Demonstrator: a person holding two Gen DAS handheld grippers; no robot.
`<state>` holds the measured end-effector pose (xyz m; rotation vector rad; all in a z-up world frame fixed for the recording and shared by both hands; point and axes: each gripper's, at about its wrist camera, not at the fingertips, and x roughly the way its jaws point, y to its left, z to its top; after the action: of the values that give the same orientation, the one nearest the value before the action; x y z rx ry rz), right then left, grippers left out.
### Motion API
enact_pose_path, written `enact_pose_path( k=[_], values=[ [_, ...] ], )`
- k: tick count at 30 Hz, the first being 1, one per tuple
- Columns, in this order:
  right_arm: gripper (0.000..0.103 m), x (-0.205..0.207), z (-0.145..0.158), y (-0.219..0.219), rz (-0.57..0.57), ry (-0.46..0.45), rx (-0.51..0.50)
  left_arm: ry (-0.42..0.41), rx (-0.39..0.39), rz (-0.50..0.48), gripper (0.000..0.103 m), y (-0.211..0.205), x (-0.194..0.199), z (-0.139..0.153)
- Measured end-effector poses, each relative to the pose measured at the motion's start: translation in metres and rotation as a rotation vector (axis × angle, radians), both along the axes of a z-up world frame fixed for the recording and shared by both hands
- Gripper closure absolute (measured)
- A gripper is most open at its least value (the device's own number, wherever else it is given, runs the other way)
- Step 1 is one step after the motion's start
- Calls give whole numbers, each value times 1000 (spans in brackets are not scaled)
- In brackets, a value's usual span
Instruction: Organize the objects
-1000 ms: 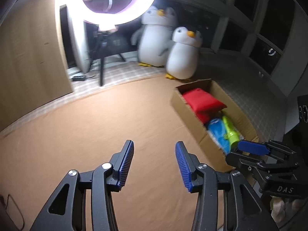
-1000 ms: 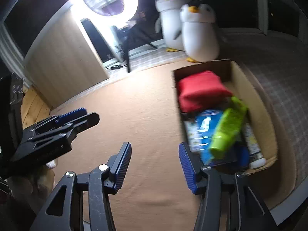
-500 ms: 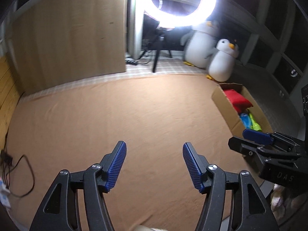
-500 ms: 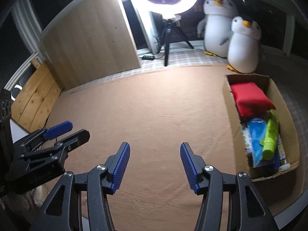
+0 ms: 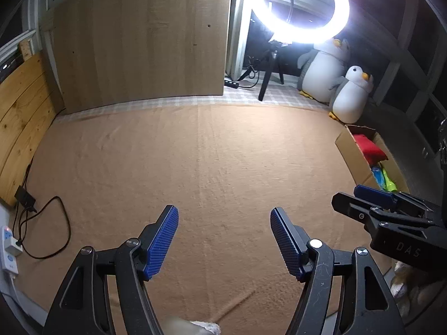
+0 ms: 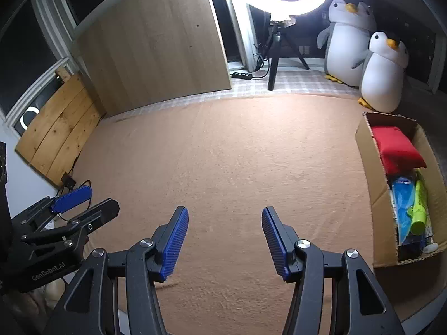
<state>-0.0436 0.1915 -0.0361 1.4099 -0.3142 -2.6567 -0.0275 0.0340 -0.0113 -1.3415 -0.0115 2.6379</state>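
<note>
A cardboard box (image 6: 374,184) stands at the right edge of the tan carpet (image 6: 229,162). It holds a red pouch (image 6: 396,150), a blue packet (image 6: 402,206) and a green bottle (image 6: 419,209). The box also shows in the left wrist view (image 5: 354,153). My left gripper (image 5: 223,240) is open and empty, high above the carpet. My right gripper (image 6: 225,240) is open and empty, left of the box. Each gripper shows at the edge of the other's view.
Two plush penguins (image 6: 382,72) sit behind the box. A ring light on a tripod (image 6: 275,55) stands at the back. A wooden panel (image 6: 156,50) leans on the far wall. Cables and a power strip (image 5: 11,240) lie at the left.
Both grippers have pulled back and up, away from the box, and turned left. The box now looks smaller and sits farther right. Both stay open.
</note>
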Motion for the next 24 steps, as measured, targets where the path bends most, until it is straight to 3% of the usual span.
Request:
enact_pose_path(
  k=[24],
  values=[
    [52, -4, -1, 1, -89, 20, 142, -38, -1, 4, 29, 6, -13, -13]
  ],
)
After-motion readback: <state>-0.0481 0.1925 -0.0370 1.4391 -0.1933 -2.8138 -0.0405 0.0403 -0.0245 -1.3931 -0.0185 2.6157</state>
